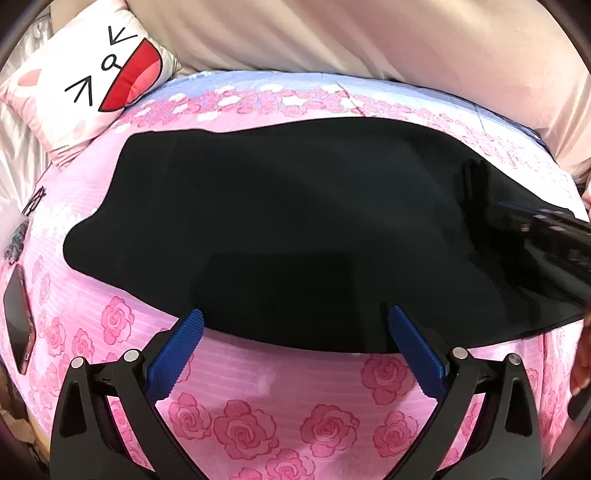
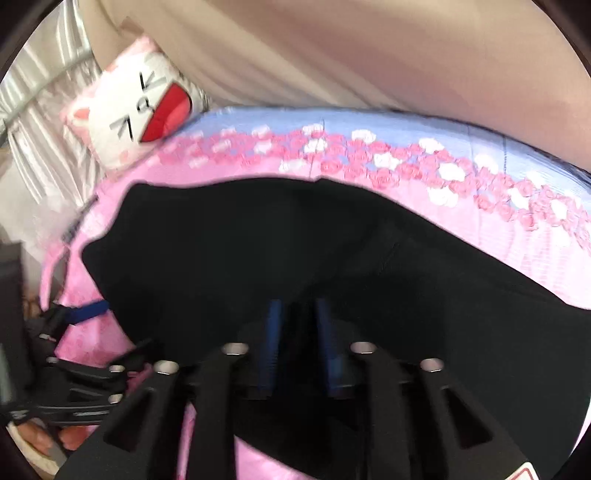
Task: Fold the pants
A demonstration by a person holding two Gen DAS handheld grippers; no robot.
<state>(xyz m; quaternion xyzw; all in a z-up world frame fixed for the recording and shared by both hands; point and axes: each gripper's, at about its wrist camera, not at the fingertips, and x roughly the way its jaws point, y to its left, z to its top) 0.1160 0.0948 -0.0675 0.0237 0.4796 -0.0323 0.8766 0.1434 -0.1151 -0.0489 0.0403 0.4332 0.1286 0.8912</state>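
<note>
- The pants lay spread across the middle of the bedsheet, running from left to right.
- The left gripper stood at the near edge of the pants, its two fingers wide apart, with bare sheet below them.
- The right gripper was over the right part of the pants, its fingers close together with cloth between them.
- A cushion sat at the far left corner, beyond the pants.
- A phone lay on the sheet at the near left, well apart from the pants.
- Draped fabric rose behind the bed's far edge.
</note>
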